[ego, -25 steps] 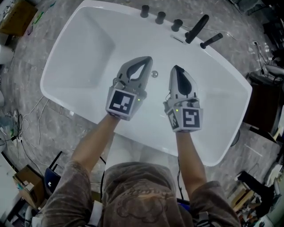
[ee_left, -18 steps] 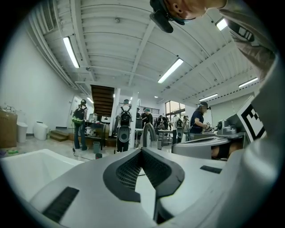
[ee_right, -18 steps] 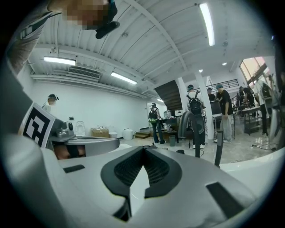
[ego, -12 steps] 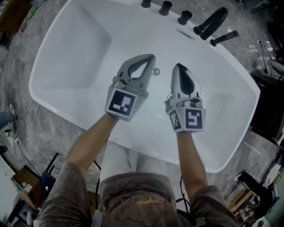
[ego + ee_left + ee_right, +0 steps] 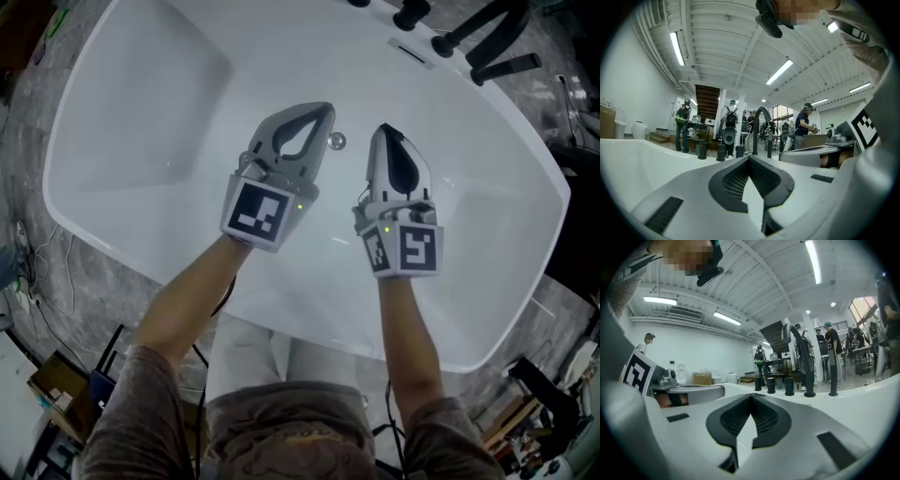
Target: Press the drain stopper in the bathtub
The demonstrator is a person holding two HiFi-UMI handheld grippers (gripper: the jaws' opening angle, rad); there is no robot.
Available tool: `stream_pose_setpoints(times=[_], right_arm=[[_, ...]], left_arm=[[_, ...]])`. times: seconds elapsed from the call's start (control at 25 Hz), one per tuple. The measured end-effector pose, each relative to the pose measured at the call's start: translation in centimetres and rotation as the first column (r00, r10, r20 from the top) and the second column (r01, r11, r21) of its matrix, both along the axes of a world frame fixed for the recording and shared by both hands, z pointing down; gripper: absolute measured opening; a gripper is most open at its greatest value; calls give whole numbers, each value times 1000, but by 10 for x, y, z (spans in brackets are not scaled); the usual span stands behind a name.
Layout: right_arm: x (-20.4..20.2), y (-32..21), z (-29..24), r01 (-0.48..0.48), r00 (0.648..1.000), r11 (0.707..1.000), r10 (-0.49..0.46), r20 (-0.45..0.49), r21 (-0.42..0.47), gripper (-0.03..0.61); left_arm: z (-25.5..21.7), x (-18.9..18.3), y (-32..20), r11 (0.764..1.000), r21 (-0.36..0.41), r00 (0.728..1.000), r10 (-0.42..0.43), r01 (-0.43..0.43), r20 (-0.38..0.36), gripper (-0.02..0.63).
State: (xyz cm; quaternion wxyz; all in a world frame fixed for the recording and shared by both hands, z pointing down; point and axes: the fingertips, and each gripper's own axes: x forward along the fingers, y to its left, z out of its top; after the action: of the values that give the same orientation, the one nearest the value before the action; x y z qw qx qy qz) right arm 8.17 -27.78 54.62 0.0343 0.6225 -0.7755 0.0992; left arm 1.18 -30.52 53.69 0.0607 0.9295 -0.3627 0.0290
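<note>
2 closed hand-held grippers [image 5: 325,111] [image 5: 382,131] flank drain stopper [image 5: 337,141] amid open bathtub [image 5: 169,94] floor

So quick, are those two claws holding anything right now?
Left gripper: shut, holding nothing.
Right gripper: shut, holding nothing.

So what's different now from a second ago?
Mostly the view shifted: the bathtub and its taps slid up and right in the head view. Nothing was grabbed or let go. The left hand-held gripper and right hand-held gripper stay shut and empty over the tub, with the drain stopper just right of the left one's tip.
</note>
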Motion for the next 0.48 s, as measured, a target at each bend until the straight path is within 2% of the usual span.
stream_pose_setpoints(times=[0.48], right_arm=[[-5, -2, 55, -16, 1000, 1000, 16, 3, -8, 0]], left_arm=[[52, -1, -2, 1000, 2, 1000, 25, -25, -5, 2]])
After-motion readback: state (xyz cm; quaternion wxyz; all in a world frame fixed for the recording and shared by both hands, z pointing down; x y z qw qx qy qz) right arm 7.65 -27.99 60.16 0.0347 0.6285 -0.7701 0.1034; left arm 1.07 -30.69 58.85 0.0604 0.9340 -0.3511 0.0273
